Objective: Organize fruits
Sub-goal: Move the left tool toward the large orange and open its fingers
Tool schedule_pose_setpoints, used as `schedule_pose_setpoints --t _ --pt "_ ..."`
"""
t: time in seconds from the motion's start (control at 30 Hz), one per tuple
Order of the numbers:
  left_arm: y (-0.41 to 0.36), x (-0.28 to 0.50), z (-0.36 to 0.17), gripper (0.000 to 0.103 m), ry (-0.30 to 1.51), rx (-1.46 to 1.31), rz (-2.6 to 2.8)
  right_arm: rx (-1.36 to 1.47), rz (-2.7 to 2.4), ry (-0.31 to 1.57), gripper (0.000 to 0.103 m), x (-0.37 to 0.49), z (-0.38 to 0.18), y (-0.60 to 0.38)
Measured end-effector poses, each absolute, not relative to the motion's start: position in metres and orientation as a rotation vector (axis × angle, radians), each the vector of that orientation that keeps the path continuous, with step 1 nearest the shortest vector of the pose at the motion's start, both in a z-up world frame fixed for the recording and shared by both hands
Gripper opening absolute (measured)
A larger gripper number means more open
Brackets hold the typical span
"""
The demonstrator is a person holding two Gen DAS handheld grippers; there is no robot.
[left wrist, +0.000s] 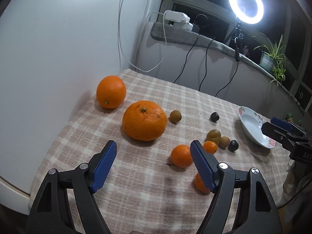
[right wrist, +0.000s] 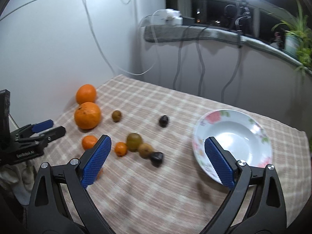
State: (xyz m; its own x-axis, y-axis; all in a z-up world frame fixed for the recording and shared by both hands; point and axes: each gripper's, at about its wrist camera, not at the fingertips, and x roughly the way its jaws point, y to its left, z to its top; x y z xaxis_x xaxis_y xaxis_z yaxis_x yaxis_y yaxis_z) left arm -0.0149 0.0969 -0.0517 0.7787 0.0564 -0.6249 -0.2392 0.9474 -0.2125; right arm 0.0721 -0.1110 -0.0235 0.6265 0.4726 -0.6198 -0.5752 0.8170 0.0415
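Note:
Two big oranges [left wrist: 144, 120] [left wrist: 111, 91] lie at the table's far left. Small tangerines [left wrist: 181, 155] [left wrist: 210, 146] [left wrist: 200, 184], brownish-green fruits [left wrist: 214, 136] [left wrist: 175, 116] [left wrist: 224, 141] and dark fruits [left wrist: 214, 116] [left wrist: 233, 145] lie scattered mid-table. A white floral plate [right wrist: 232, 142] sits at the right, holding nothing. My left gripper [left wrist: 154, 146] is open and empty, just short of the big orange. My right gripper [right wrist: 158, 142] is open and empty above the table, between the small fruits [right wrist: 134, 141] and the plate; it also shows in the left wrist view [left wrist: 273, 124].
A pink checked cloth [left wrist: 136, 175] covers the table. A white wall [left wrist: 48, 48] stands to the left. Cables [left wrist: 185, 62] hang behind the table's far edge. A lit ring light [left wrist: 245, 3] and a potted plant [left wrist: 273, 58] stand on the window ledge.

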Motion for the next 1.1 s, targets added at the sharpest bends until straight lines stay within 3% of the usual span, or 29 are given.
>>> schedule_pose_setpoints --t 0.23,0.3,0.47,0.8,1.1 --pt "0.108 -0.004 -0.061 0.076 0.679 -0.309 0.152 -0.172 0.733 0.739 0.098 0.097 -0.029 -0.068" --pt "0.111 0.001 -0.065 0.074 0.688 -0.319 0.140 -0.149 0.786 0.793 0.089 0.107 -0.034 -0.055" --pt "0.123 0.013 -0.071 0.073 0.700 -0.376 0.103 -0.082 0.878 0.898 0.087 0.126 -0.049 -0.025" --pt "0.138 0.033 -0.077 0.066 0.721 -0.408 0.087 -0.035 0.980 1.014 0.070 0.137 -0.062 0.025" --pt "0.145 0.042 -0.082 0.066 0.744 -0.424 0.068 0.014 1.014 1.096 0.070 0.149 -0.079 0.046"
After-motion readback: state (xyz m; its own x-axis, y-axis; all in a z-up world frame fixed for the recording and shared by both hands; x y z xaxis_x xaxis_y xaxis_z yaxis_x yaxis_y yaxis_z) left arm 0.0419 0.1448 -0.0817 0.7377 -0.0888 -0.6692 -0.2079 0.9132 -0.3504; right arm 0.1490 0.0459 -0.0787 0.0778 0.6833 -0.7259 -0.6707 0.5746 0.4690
